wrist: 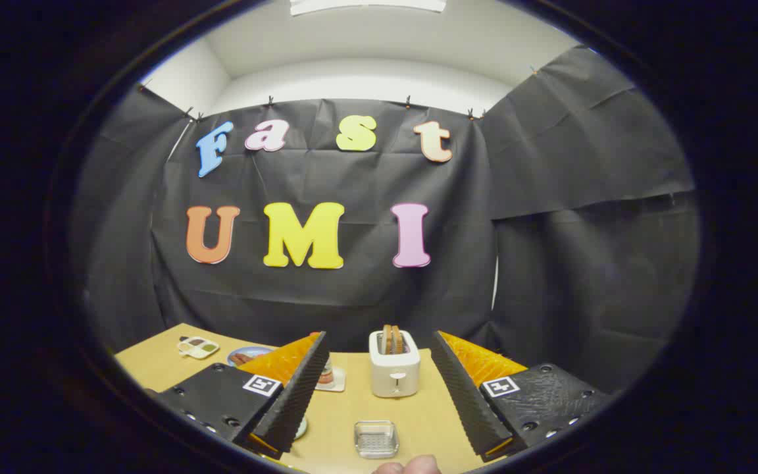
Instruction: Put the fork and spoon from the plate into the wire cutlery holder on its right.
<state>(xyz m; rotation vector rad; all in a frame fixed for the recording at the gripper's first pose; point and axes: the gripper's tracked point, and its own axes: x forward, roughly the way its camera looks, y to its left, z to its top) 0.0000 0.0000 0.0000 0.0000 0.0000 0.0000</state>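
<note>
1. A person's hand [408, 466] shows just below the fingers, at the table's near edge.
2. The gripper [379, 408] hangs high over the table [418, 415] with its fingers wide apart and nothing between them.
3. Between the fingers, close in, sits the wire holder [376, 439], seemingly empty, its opening facing up.
4. The plate [300, 429] is a pale sliver just left of the holder, almost wholly hidden behind the left finger [290, 395]. I cannot see the fork or spoon.
5. Judgement: the reach has not begun. Tip the gripper down and left until the cutlery comes clear, then straddle one handle across its width before closing.
6. Beyond the holder stands a toaster [393, 363] with bread in it; keep the swing short of it.
7. Farther left lie a blue dish [247, 356] and a small tray [198, 347], well apart from the work.
</note>
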